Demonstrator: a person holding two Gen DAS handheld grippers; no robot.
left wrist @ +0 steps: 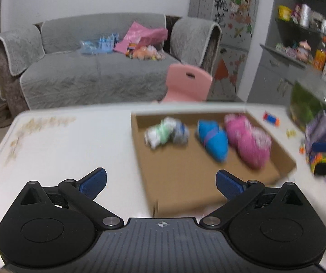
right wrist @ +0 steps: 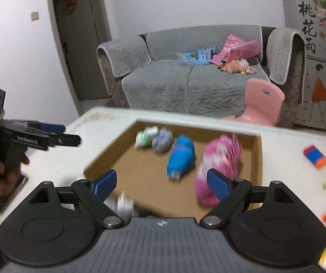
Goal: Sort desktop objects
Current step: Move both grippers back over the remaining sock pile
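Clearly legible, cabinet (right wrist: 315, 31) calligraphy "桃花雨".

The left gripper (left wrist: 160, 183) has its jaws wide apart and empty. The right gripper (right wrist: 161, 185) also stands apart, holding nothing.

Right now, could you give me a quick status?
Both grippers, left and right, open, empty. Three sock bundles in cardboard tray. Nothing blocking.
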